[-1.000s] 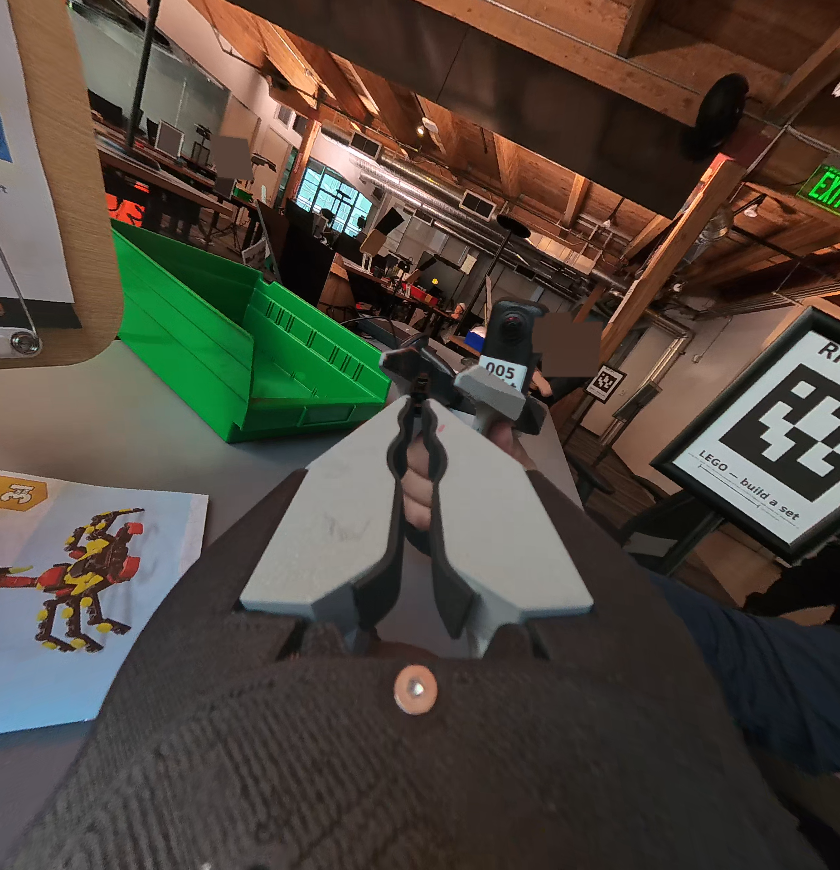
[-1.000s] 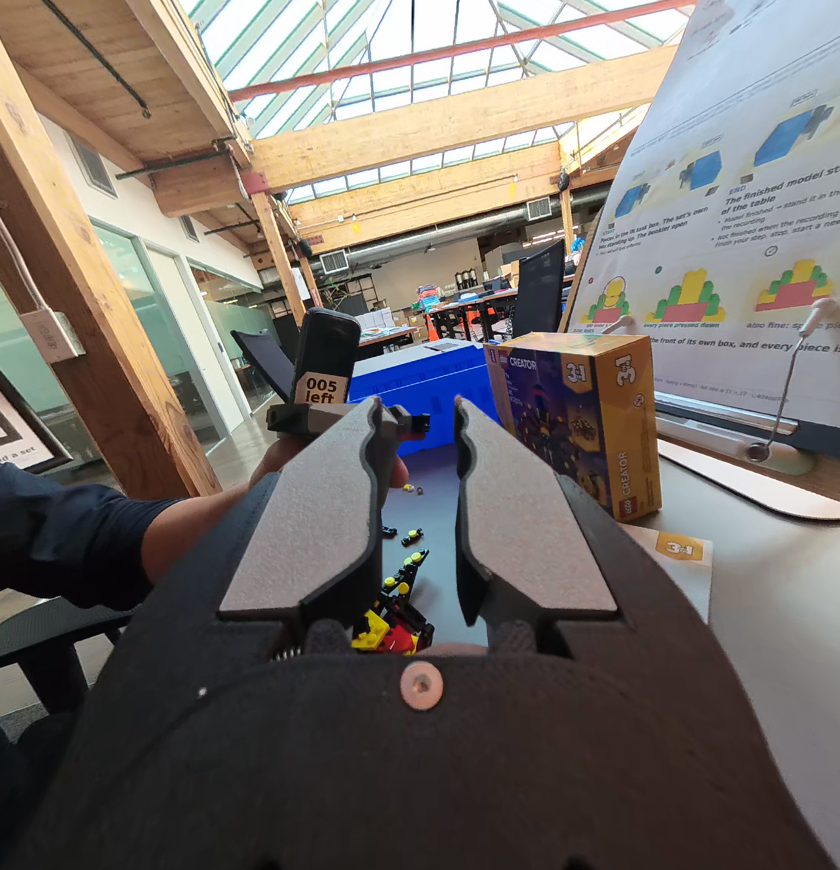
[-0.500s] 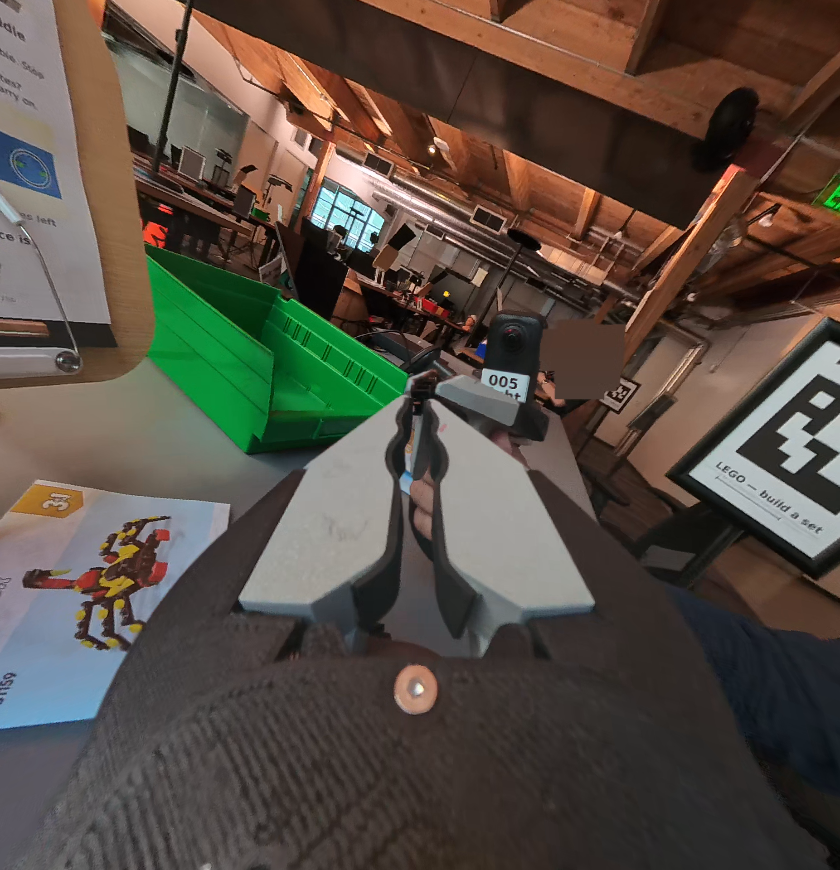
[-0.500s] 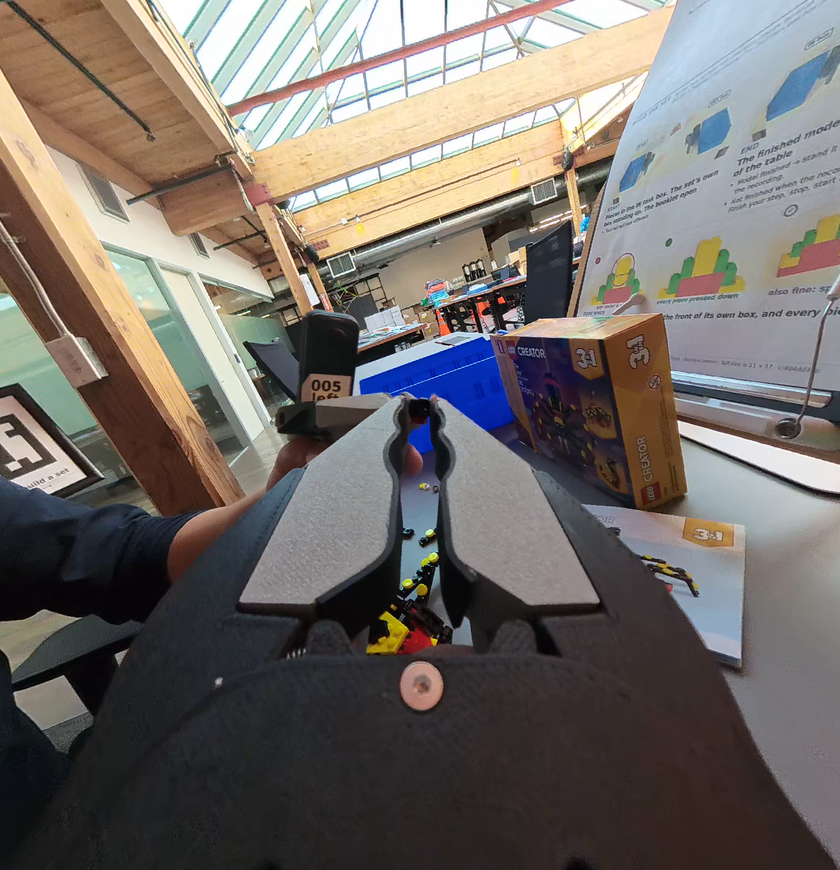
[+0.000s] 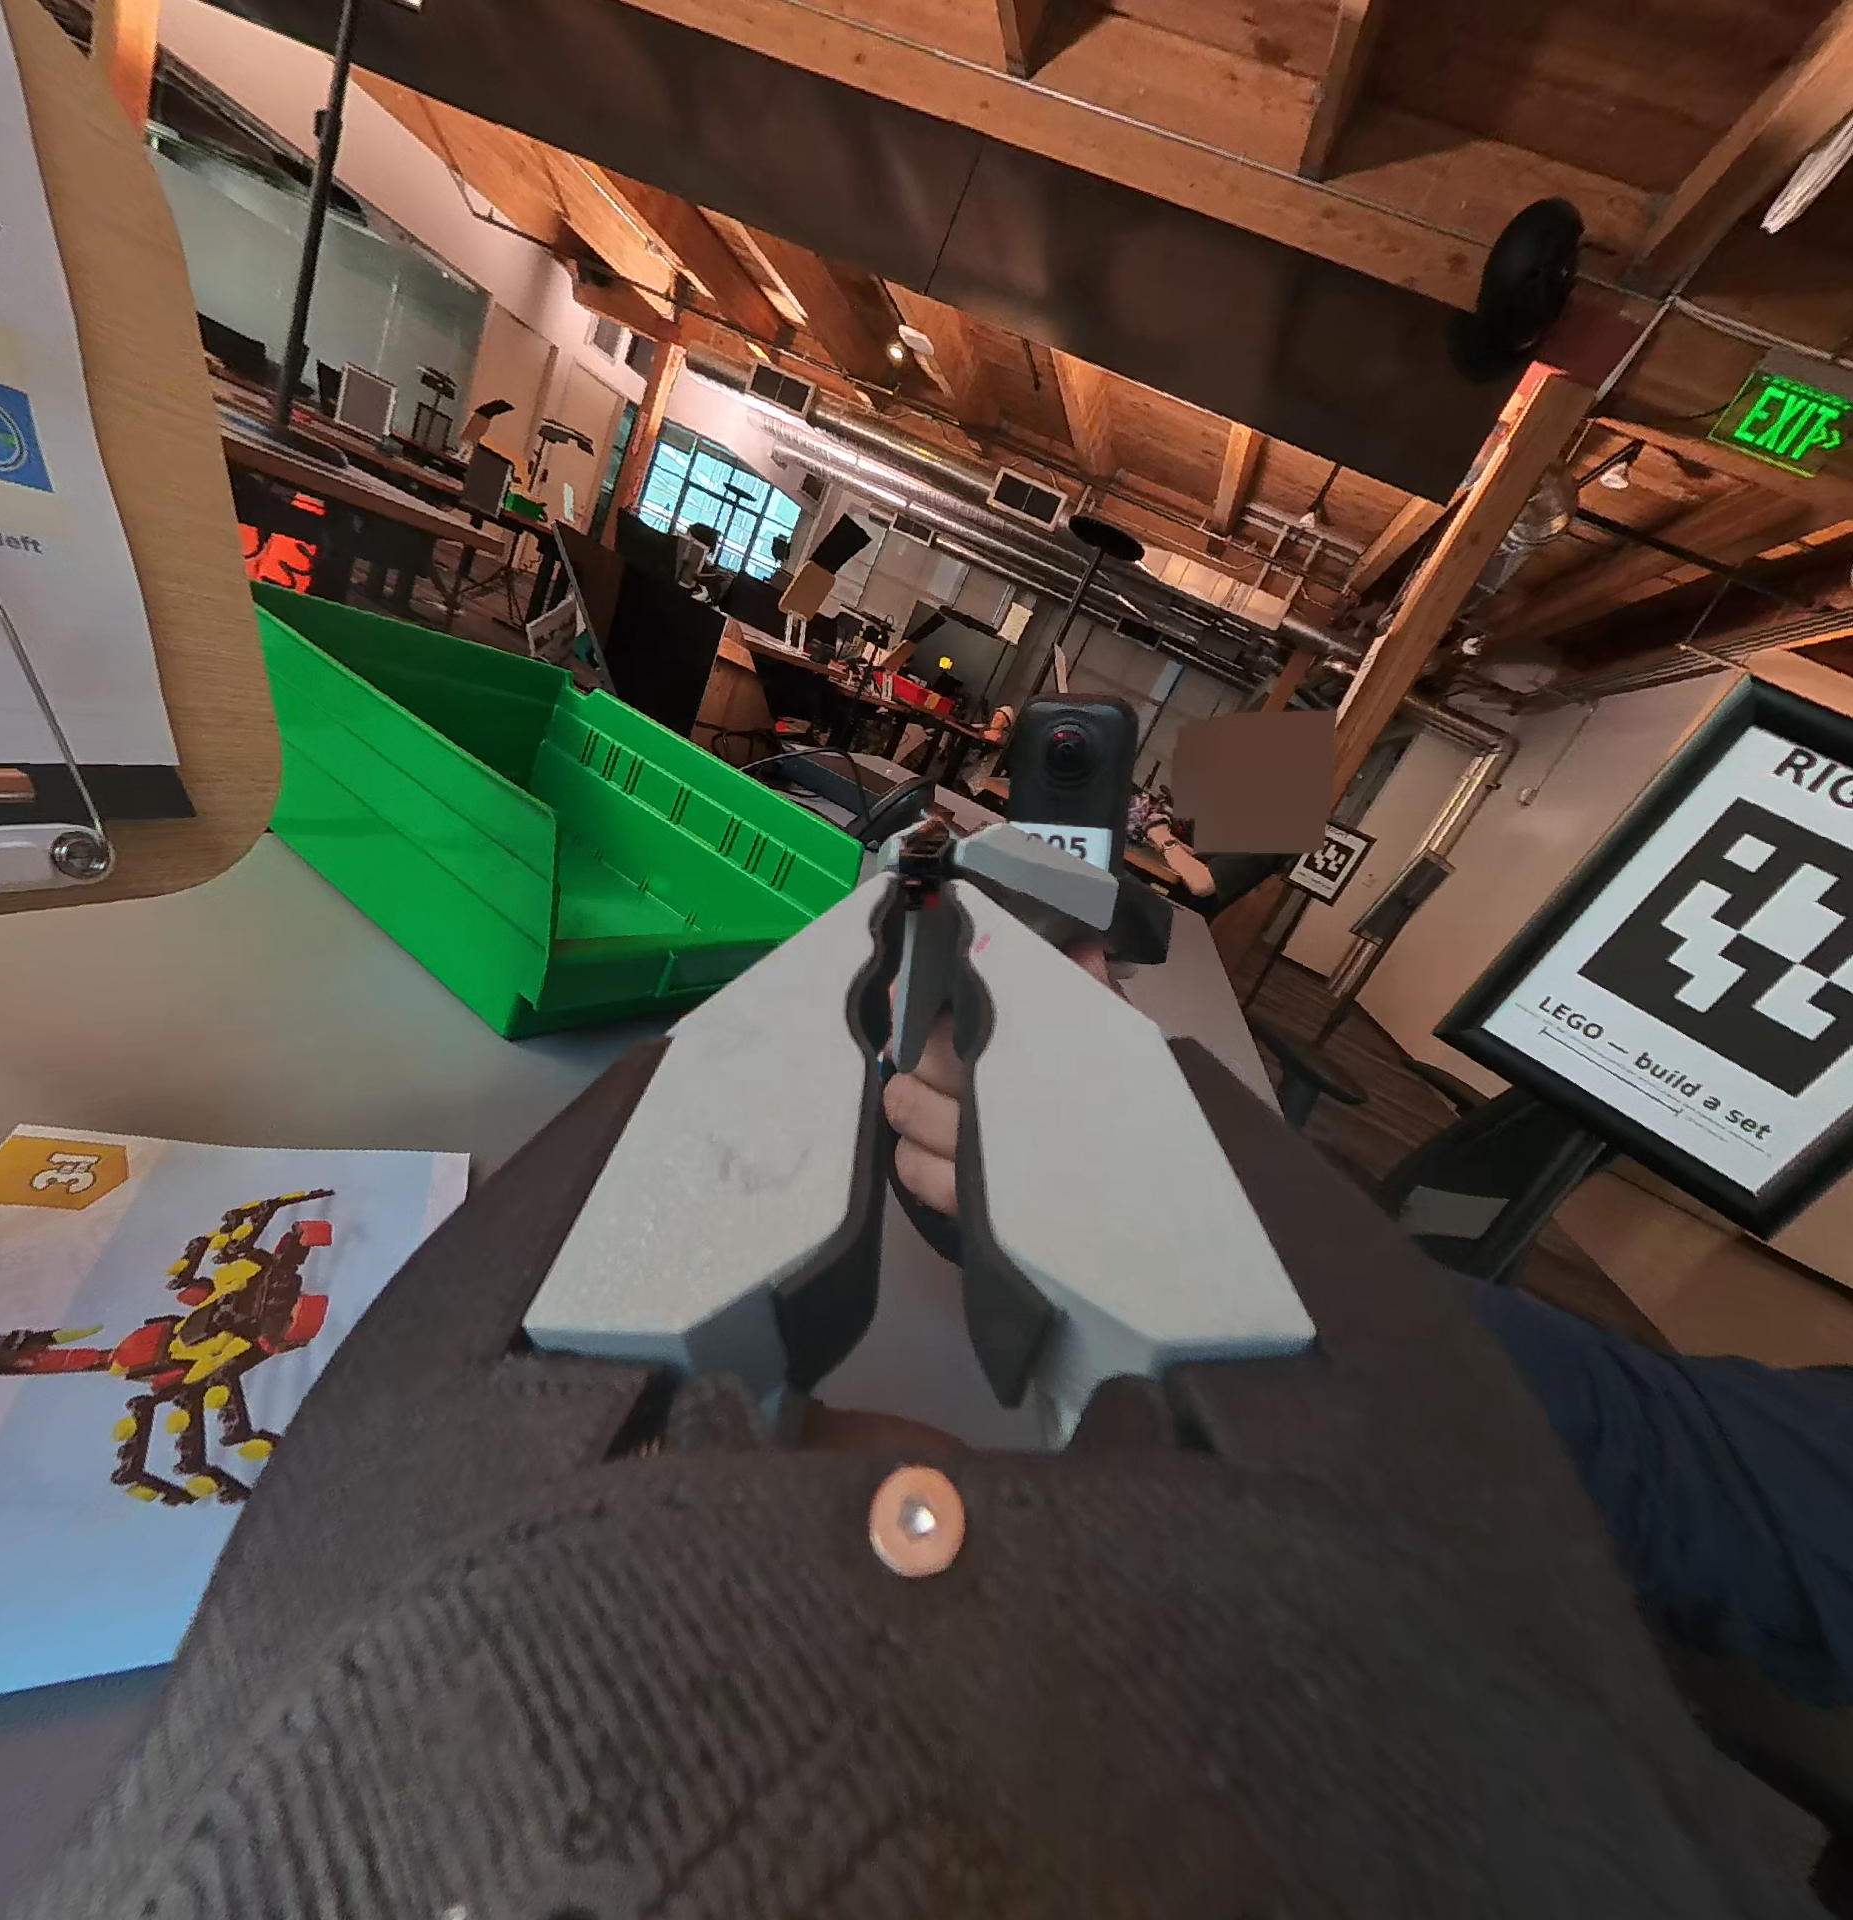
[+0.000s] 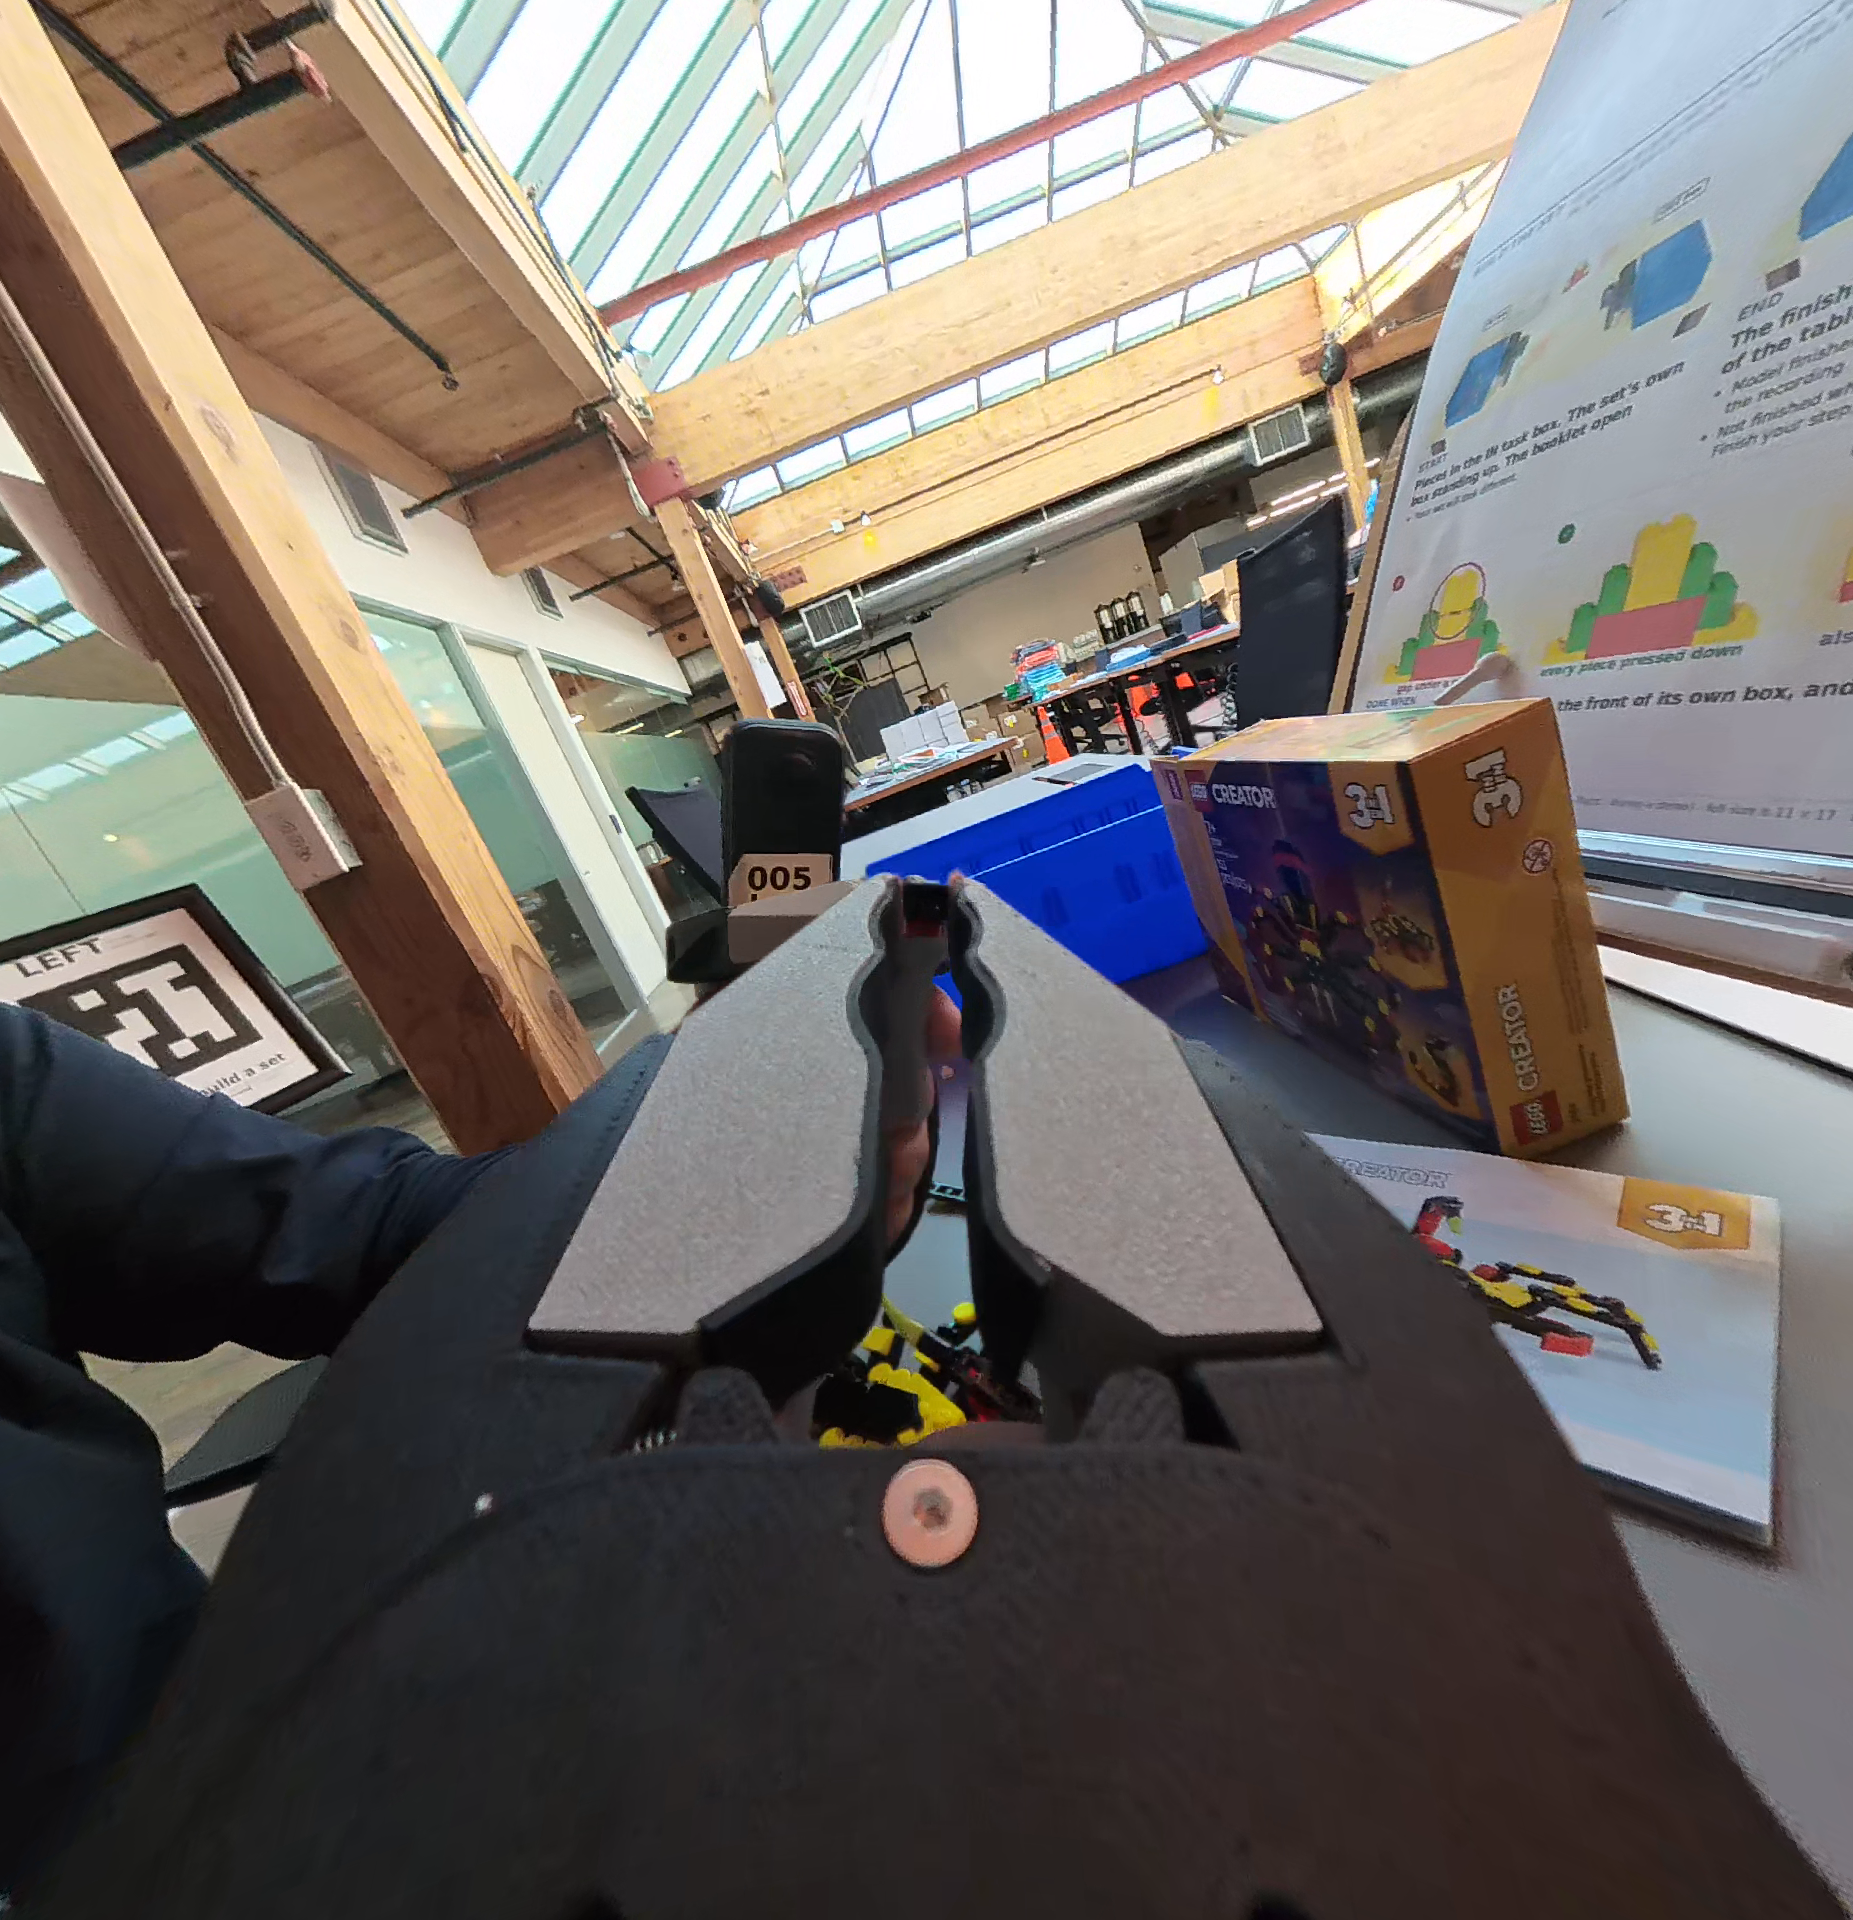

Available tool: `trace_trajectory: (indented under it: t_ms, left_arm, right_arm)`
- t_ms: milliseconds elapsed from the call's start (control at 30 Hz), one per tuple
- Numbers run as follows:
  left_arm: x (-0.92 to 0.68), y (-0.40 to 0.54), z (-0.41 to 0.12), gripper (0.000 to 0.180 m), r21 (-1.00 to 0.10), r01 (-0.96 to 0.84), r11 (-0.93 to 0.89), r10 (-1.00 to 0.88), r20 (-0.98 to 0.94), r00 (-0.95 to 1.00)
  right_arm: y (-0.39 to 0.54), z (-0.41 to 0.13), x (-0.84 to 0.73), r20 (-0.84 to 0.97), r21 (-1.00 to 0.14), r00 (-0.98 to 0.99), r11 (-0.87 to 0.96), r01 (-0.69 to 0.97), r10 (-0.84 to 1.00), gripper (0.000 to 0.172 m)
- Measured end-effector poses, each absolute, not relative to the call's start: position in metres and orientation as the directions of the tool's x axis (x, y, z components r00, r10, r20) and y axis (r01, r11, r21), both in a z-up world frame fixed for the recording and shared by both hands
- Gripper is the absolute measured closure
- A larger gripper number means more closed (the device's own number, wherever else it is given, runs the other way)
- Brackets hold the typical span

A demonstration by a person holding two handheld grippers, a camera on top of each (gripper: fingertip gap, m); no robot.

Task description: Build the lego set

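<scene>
**A:** What's around me, biggest first?

**B:** A grey table [image 5: 174,997], then a green bin [image 5: 506,831] at its far side and a blue bin [image 6: 1057,883]. Beside the blue one stands a yellow toy box [image 6: 1421,935], with a booklet [image 6: 1587,1330] lying just in front.

**A:** And my tongs?

**B:** I see the left gripper [image 5: 923,883] and the right gripper [image 6: 924,906] tip to tip in the air, both pinched on one small black-and-red brick piece [image 6: 923,902]. Loose black and yellow bricks [image 6: 901,1392] lie below.
</scene>
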State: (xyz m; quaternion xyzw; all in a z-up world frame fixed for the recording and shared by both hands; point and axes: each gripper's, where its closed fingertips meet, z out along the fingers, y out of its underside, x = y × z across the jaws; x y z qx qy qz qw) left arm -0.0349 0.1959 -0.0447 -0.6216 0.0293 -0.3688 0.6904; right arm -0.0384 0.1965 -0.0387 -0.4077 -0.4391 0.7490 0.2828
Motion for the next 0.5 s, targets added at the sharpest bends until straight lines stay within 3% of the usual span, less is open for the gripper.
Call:
trace_trajectory:
  t_ms: [167,500]
  left_arm:
    - [-0.0332,0.1936,-0.0446,0.178,-0.904,0.426,-0.036,-0.550,0.374,0.747]
    - [-0.0351,0.1905,-0.0367,0.177,-0.830,0.556,-0.057,-0.600,0.473,0.645]
  right_arm:
    - [0.1939,-0.0379,-0.0363,-0.361,-0.888,-0.533,-0.457,-0.055,0.765,0.165]
    - [0.1897,-0.0396,-0.0341,-0.328,-0.909,-0.542,-0.415,-0.042,0.774,0.167]
